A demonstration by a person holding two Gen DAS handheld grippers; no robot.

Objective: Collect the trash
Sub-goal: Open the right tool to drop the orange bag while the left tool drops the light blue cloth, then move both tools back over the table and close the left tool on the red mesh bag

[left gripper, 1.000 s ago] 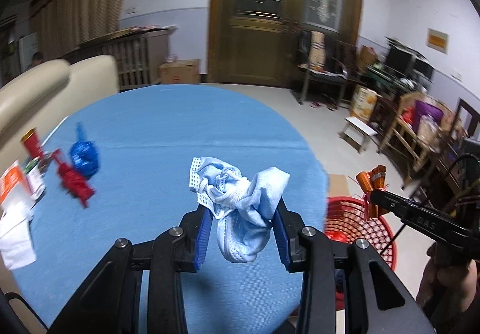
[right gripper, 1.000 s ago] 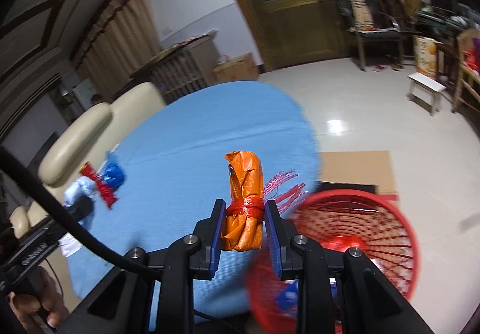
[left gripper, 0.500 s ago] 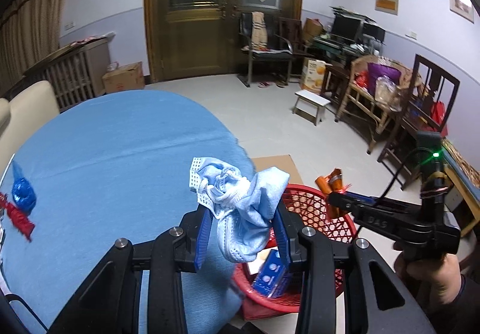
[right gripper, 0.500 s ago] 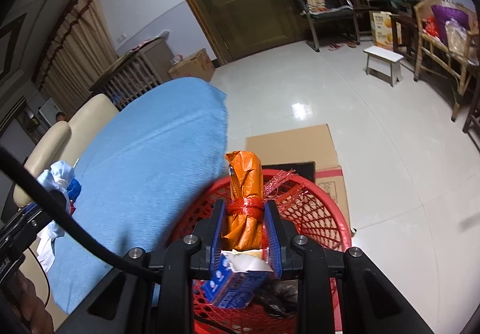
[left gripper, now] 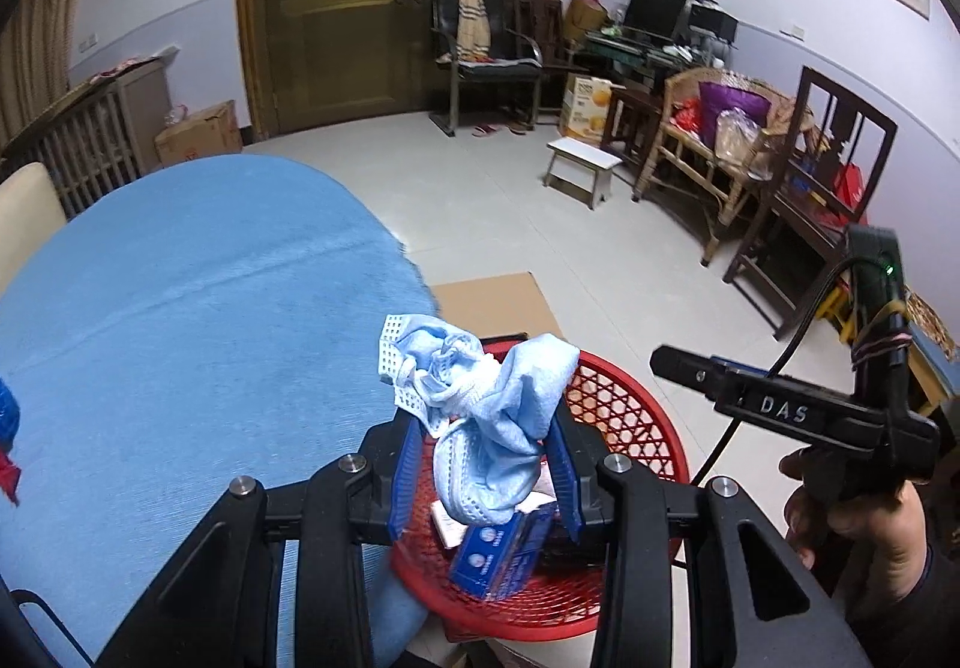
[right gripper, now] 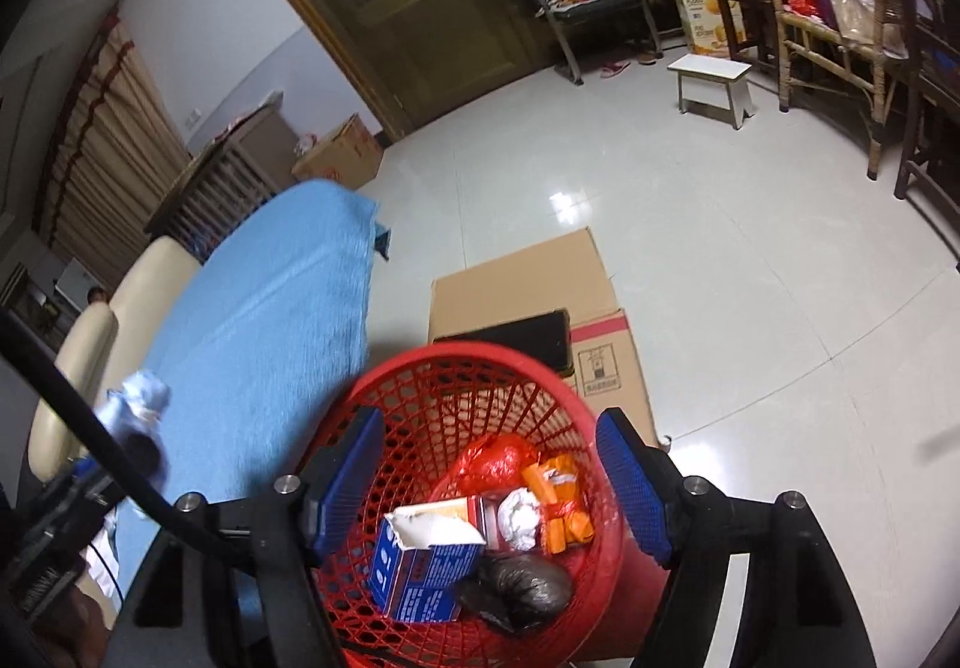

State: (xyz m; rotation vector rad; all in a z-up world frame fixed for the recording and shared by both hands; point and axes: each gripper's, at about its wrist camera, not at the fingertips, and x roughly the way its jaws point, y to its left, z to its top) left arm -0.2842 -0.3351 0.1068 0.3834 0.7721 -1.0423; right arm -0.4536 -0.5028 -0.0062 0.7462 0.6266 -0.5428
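Note:
My left gripper (left gripper: 486, 473) is shut on a crumpled light blue cloth (left gripper: 480, 416) and holds it over the near rim of a red mesh basket (left gripper: 624, 416). My right gripper (right gripper: 489, 479) is open and empty, directly above the same red basket (right gripper: 420, 374). The orange wrapper (right gripper: 561, 506) lies inside the basket beside a blue and white carton (right gripper: 423, 563), a black bag (right gripper: 519, 590) and a red bag (right gripper: 492, 458). The right gripper also shows in the left wrist view (left gripper: 666, 362), beside the basket.
A table with a blue cloth (left gripper: 180, 338) (right gripper: 270, 320) stands left of the basket. Flattened cardboard (right gripper: 528, 284) lies on the tiled floor behind the basket. A white stool (left gripper: 582, 170), wicker chairs (left gripper: 708, 158) and cluttered furniture line the right wall.
My right gripper opened and the orange wrapper dropped into the basket. My left gripper swung right with the blue cloth, from over the table to over the basket.

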